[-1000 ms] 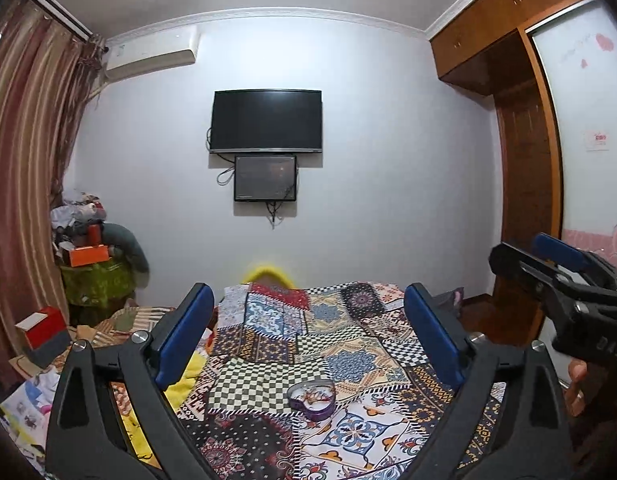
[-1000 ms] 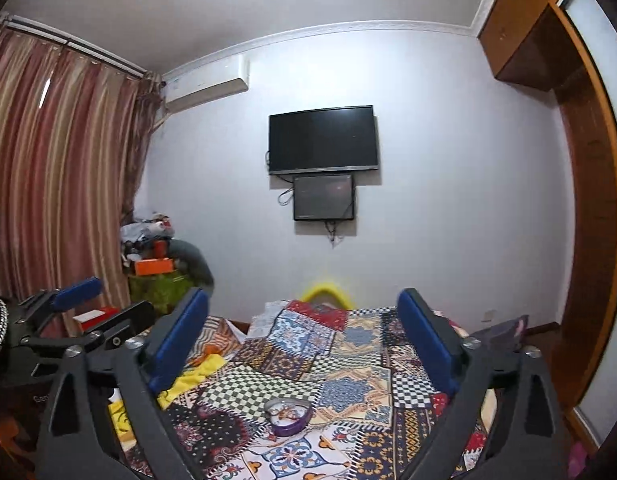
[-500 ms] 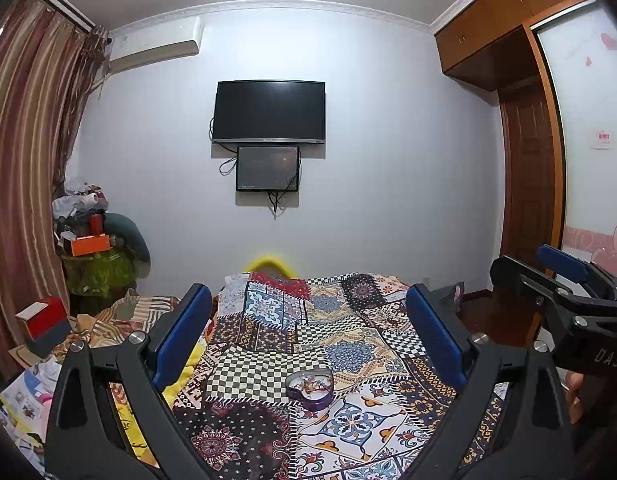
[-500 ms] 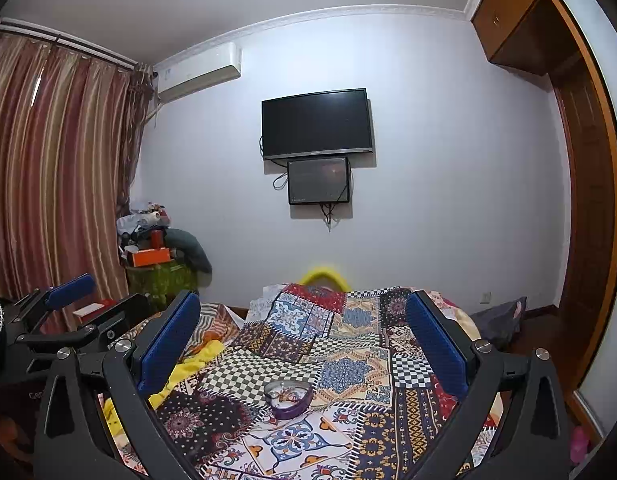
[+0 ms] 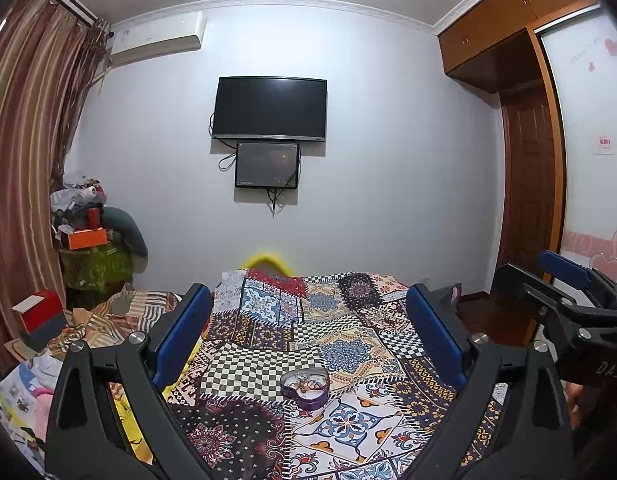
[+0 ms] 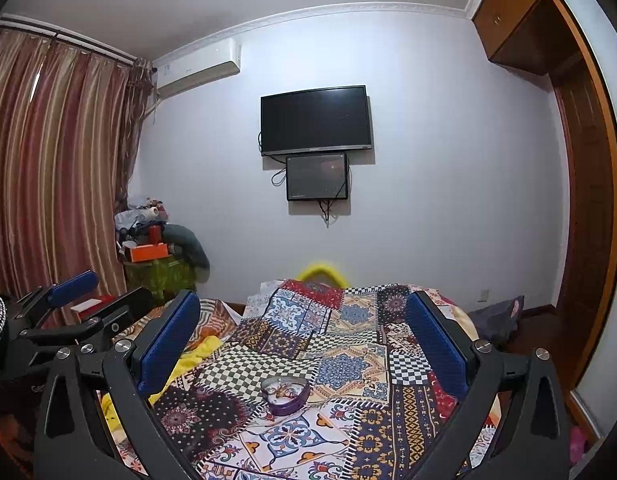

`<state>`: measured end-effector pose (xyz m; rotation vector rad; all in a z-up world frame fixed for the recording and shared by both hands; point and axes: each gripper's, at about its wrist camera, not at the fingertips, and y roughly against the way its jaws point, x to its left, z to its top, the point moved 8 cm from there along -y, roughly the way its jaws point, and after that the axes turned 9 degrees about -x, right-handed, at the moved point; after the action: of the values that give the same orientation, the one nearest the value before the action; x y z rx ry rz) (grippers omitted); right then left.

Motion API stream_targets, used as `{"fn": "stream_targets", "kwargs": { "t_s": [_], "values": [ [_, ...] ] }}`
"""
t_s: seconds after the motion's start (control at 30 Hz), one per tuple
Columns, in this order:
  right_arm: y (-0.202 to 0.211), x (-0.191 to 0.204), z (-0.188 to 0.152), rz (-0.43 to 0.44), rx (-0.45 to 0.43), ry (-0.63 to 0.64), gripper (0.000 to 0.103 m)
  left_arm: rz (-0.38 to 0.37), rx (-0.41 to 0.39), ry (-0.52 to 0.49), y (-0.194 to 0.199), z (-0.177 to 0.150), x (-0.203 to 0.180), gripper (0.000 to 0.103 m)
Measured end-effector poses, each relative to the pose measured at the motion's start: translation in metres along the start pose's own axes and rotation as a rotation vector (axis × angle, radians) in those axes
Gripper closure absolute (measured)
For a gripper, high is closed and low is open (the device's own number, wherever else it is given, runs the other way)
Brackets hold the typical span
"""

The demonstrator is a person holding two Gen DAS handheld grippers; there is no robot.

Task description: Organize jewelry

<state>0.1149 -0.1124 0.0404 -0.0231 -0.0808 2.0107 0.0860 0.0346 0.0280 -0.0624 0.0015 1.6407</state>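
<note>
Right gripper [image 5: 564,280] marked "DAS", left gripper [image 5: 308,336] wide, heart tin [image 5: 304,388]

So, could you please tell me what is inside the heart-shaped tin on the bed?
The open purple heart-shaped tin holds a small tangle of jewelry; individual pieces are too small to identify.

1. The left gripper [image 5: 308,330] is held level and pointing forward, its jaws spread wide, with nothing between the blue pads [image 5: 180,336].
2. The right gripper [image 6: 302,330] is likewise level and forward, its jaws wide apart and empty.
3. In the left wrist view the right gripper [image 5: 556,284] shows at the right edge; in the right wrist view the left gripper [image 6: 80,300] shows at the left edge, so the two sit side by side, apart.
</note>
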Motion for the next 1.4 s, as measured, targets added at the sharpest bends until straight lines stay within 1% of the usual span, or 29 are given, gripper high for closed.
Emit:
{"fn": "stream_targets", "kwargs": {
  "t_s": [1.13,1.4],
  "values": [
    [-0.0003,-0.0058,-0.0002,-0.006,0.019,-0.012,0.001,-0.052,0.034,0.031,-0.0032,-0.0036,-0.0029,0.005],
    [-0.0017,-0.0066,-0.0031,-0.01,0.028,-0.015,0.001,-0.058,0.03,0.032,-0.0041,-0.0042,-0.0042,0.005]
  ]
}}
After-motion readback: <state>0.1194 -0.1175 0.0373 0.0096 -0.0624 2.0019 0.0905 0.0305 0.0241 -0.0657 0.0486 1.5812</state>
